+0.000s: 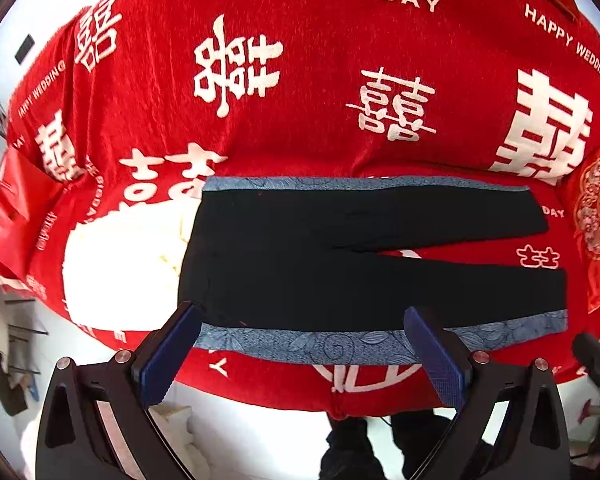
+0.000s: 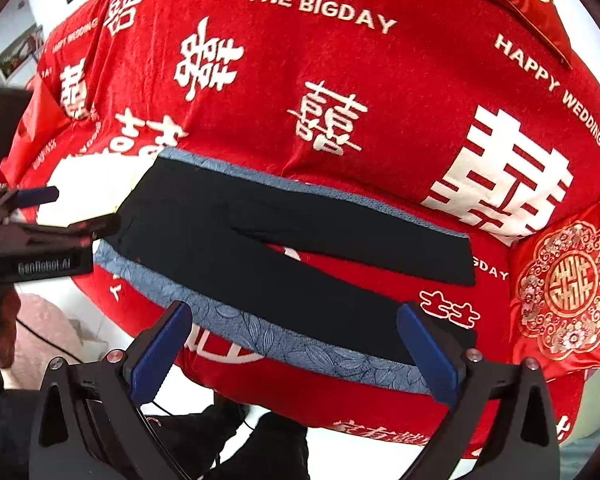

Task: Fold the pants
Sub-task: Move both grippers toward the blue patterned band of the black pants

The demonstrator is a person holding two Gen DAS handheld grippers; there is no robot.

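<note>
Hovering both tools over the near edge of the bed, nothing gripped yet: my left gripper [image 1: 300, 354] has its jaws spread wide, my right gripper [image 2: 296, 350] the same, both empty. The pants [image 1: 340, 252] lie flat on the red wedding bedspread [image 1: 320, 80], waistband to my left, legs running right with a narrow wedge of red showing between them, a blue patterned side stripe [image 1: 340, 340] along the near edge and another along the far edge. My read is thin, soft, light fabric that drapes and slides a bit on the plush cover, so I'd pinch the near stripe edge at the waist corner and near the cuff, taking both layers. Left view shows the full length, cuffs [image 1: 556, 296] included, squarely. Right view shows the other tool from the side by the waistband, plus an embroidered red cushion [image 2: 568, 288] just beyond the cuffs.
</note>
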